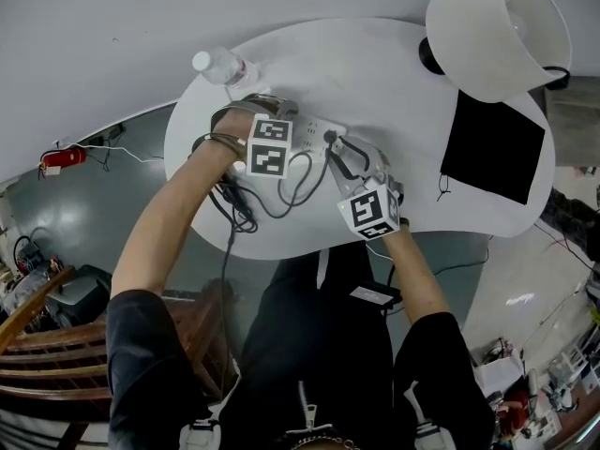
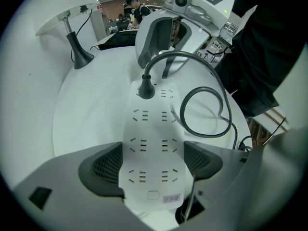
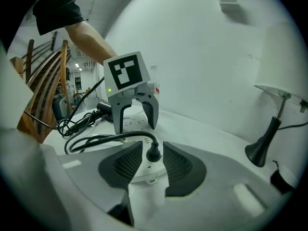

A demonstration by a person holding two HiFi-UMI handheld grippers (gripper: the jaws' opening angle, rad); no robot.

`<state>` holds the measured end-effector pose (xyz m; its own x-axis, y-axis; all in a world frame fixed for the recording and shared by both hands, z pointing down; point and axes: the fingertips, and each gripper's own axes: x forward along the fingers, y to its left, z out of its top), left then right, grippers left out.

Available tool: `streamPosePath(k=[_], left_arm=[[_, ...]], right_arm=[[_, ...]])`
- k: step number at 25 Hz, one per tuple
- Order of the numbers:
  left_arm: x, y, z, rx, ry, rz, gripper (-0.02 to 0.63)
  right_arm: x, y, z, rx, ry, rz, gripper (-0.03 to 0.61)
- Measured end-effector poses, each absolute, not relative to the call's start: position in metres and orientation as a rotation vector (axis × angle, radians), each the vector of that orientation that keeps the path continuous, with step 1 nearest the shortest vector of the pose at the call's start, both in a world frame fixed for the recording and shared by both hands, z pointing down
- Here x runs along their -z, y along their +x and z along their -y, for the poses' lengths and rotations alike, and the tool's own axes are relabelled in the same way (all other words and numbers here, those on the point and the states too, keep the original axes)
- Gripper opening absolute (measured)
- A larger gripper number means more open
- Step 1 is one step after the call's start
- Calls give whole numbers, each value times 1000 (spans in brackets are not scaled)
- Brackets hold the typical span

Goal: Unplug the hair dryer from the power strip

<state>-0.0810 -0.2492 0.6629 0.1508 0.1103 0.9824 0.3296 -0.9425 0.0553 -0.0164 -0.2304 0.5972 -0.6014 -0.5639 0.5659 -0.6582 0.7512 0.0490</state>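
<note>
A white power strip (image 2: 149, 143) lies on the round white table (image 1: 384, 73). My left gripper (image 2: 153, 163) is shut on the strip's near end, with a pad against each long side. A black plug (image 3: 153, 153) stands in a socket at the strip's other end (image 3: 144, 170). Its black cord (image 2: 204, 109) loops away towards the dark hair dryer (image 3: 103, 107) at the table's edge. My right gripper (image 3: 153, 163) stands open around the plug, with a thin gap at each pad. In the head view both grippers meet over the strip (image 1: 314, 129).
A plastic water bottle (image 1: 223, 66) lies at the table's far left. A white table lamp (image 1: 497, 31) stands at the far right, with a black mat (image 1: 492, 148) in front of it. A wooden chair (image 1: 37, 345) is on the floor to the left.
</note>
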Motion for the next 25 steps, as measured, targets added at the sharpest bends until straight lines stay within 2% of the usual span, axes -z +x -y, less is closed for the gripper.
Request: streamPosePath(k=[8, 13, 25], left_arm=[[-662, -81, 250, 1907, -2229, 444, 383], [-663, -80, 250, 1908, -2225, 445, 383], [-664, -80, 250, 1921, -2214, 455, 383]], right_arm=[[-600, -30, 249, -250, 955, 2426, 118], [-607, -30, 253, -315, 973, 2435, 58], [-606, -31, 252, -302, 1005, 2417, 54]])
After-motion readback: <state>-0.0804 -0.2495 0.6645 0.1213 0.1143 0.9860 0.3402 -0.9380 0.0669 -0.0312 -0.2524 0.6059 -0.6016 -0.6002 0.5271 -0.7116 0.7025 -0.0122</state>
